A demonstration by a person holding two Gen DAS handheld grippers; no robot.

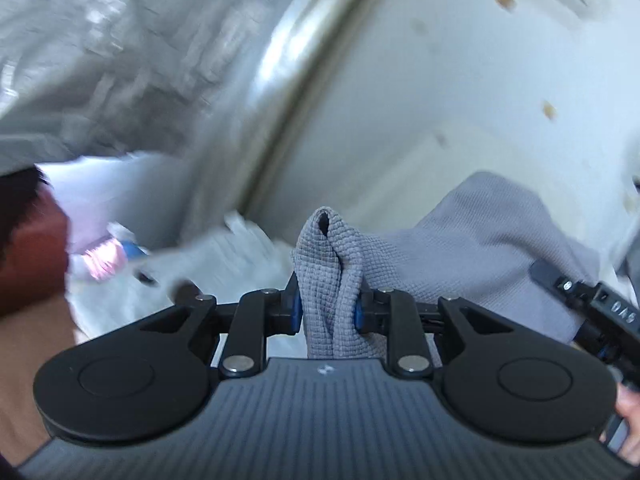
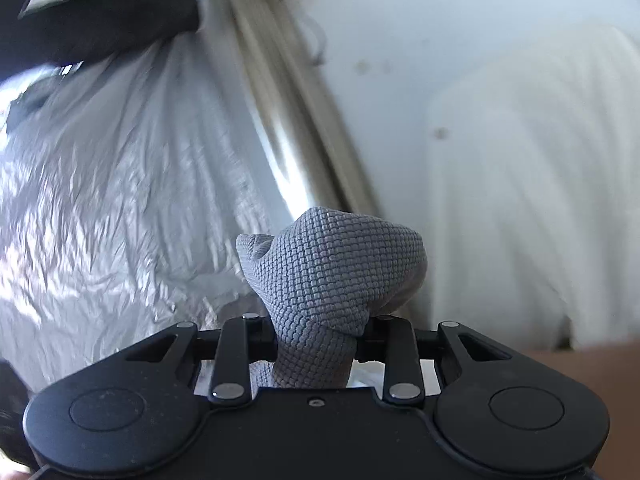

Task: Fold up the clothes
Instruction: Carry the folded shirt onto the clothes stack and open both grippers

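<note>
A grey waffle-knit garment [image 1: 480, 248] hangs lifted in the air between both grippers. My left gripper [image 1: 326, 308] is shut on a bunched edge of it, and the cloth spreads off to the right, where the other gripper [image 1: 592, 304] shows at the frame's edge. In the right wrist view my right gripper [image 2: 316, 340] is shut on another bunched part of the grey garment [image 2: 332, 272], which bulges above the fingers. Both views point up toward the wall and curtain, so the surface below is hidden.
A silver crinkled curtain [image 2: 100, 200] hangs at the left, with a white wall [image 1: 460, 80] and a white drape [image 2: 540, 180] at the right. Blurred white bedding and a pink item [image 1: 106, 258] lie low at the left. A person's arm [image 1: 28, 240] shows at the left edge.
</note>
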